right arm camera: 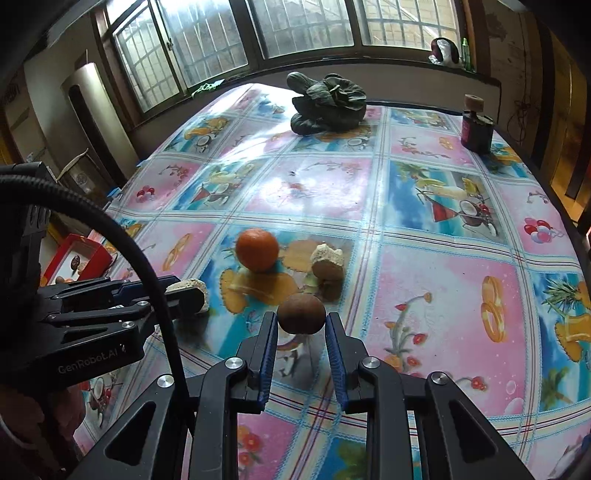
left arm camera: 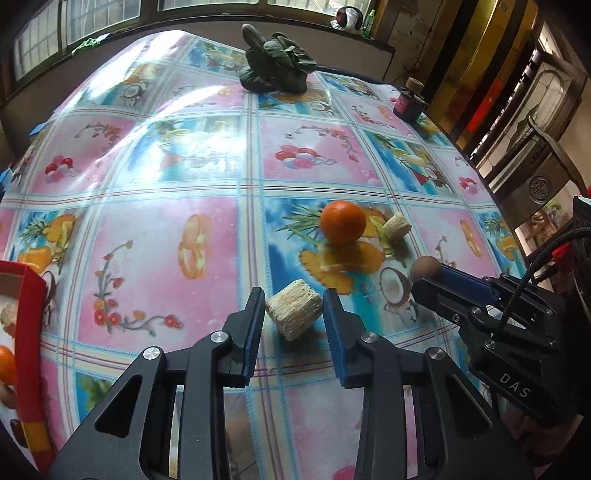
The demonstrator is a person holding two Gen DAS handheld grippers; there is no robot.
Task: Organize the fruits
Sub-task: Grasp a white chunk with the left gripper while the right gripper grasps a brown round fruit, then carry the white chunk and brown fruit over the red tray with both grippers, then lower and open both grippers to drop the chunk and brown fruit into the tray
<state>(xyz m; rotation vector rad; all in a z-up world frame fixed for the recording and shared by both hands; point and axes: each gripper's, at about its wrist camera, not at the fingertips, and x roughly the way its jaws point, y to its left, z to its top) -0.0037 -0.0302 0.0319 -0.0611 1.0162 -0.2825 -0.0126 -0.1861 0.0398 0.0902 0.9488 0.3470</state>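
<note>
Two grippers at work, entered view by view. Left wrist view: left gripper, jaws narrowed about a pale fibrous chunk that looks like a cut piece of sugarcane, though that is a guess; the left pad touches or nearly touches it and a sliver of gap shows at the right pad, so a firm hold cannot be told. Judged advice: seat both pads flat on the chunk's sides before lifting, since its rough skin may let it tilt. Beyond it on the cloth lie an orange and, just beside that, a second chunk. The right gripper enters from the right, its tips about a brown fruit. A red box at the left edge already holds fruit; it is the likely destination, well apart from the chunk. Right wrist view: right gripper, jaws close about the brown fruit, which sits at the very tips; the grip looks shallow, so lift slowly and level. Left gripper at left with the chunk. Surface: glossy patterned tablecloth, strong window glare. Room: barred windows, dark leafy greens and a bottle at the far end.
</note>
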